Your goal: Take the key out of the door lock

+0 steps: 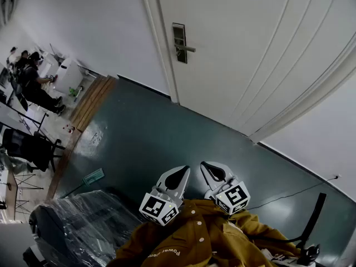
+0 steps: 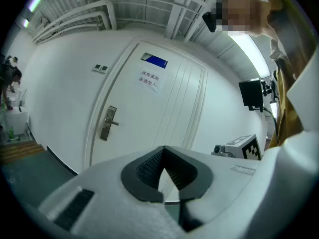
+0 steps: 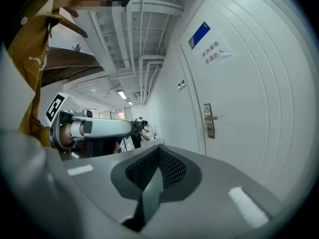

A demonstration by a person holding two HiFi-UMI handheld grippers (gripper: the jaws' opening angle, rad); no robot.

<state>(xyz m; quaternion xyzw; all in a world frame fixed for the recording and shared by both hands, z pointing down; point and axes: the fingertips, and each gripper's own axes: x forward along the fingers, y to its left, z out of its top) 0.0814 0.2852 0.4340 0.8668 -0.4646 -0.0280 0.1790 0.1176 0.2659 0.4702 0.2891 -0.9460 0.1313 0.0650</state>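
A white door (image 1: 250, 54) stands shut across the room, with a metal lock plate and lever handle (image 1: 179, 43) at its left edge. The same lock plate shows small in the left gripper view (image 2: 107, 123) and in the right gripper view (image 3: 209, 120). No key can be made out at this distance. My left gripper (image 1: 182, 173) and right gripper (image 1: 208, 168) are held side by side close to my chest, far from the door. Both are shut with nothing between their jaws.
Dark green floor (image 1: 150, 138) lies between me and the door. A plastic-wrapped dark object (image 1: 78, 227) sits at my lower left. A person sits at a desk (image 1: 33, 85) far left. A cable (image 1: 300, 191) runs along the floor at right.
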